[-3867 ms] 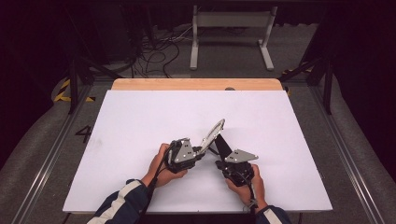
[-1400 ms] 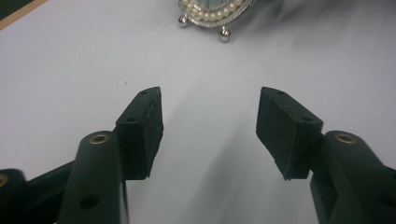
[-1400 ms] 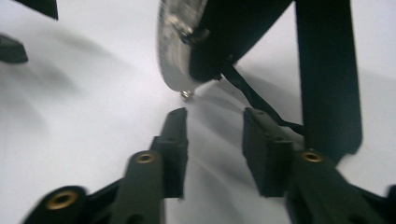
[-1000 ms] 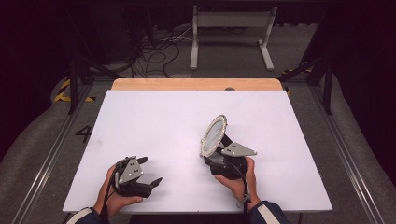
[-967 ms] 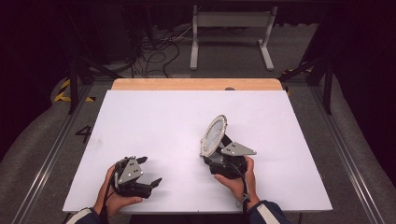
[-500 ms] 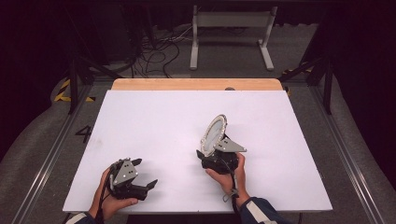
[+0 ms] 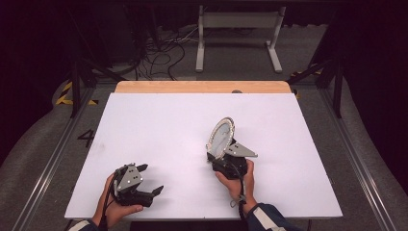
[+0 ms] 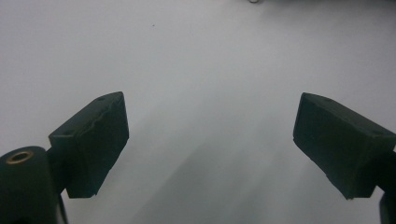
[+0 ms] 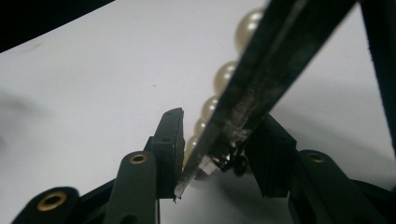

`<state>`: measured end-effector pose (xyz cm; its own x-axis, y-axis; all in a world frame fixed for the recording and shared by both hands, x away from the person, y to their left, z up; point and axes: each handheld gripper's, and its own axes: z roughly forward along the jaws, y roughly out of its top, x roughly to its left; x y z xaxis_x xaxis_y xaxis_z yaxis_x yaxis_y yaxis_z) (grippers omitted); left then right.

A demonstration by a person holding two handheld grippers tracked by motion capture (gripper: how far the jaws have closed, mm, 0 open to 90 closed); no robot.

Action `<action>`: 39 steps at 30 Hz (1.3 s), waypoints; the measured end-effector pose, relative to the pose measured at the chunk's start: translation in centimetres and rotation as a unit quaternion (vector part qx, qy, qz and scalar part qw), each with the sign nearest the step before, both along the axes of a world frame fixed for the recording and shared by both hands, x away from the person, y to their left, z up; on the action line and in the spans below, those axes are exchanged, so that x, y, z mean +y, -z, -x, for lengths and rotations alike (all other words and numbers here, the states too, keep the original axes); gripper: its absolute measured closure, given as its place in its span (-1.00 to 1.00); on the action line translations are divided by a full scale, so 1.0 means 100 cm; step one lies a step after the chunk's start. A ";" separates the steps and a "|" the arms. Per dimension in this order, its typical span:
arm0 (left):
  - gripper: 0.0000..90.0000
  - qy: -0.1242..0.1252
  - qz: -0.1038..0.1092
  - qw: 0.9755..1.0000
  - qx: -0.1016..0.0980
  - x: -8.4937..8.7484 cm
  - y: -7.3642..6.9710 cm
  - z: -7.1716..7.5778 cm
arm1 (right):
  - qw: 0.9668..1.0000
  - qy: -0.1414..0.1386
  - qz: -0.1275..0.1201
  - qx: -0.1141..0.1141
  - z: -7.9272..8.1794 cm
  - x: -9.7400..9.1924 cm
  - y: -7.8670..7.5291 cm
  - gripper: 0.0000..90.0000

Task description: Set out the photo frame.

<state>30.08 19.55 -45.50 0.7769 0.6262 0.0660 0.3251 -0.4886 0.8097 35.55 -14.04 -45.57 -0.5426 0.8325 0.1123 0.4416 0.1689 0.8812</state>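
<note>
Pearl-rimmed mirror [image 7: 221, 138] now clamped as right gripper [image 7: 217, 155] jaws just closed; left gripper [image 7: 150, 187] jaws wide.

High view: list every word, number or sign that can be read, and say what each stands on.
"4": dark number on the grey floor, left of the white table.
Yellow and black hazard stripes, no wording: on the floor at the table's far left and far right corners.
The pearl-rimmed mirror, the table and both claws carry no readable text.
</note>
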 end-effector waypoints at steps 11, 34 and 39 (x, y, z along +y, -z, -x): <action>-0.73 0.012 0.001 1.000 0.006 -0.009 0.000 -0.007 | 0.999 -0.021 -0.012 0.021 0.009 -0.017 -0.004 0.47; -0.72 0.008 -0.015 1.000 -0.007 -0.006 -0.001 -0.003 | 0.999 -0.016 -0.040 0.018 -0.002 -0.021 -0.006 0.56; -0.72 0.011 -0.022 1.000 -0.008 -0.008 0.000 -0.003 | 0.998 -0.034 -0.041 0.027 -0.004 -0.025 -0.006 0.61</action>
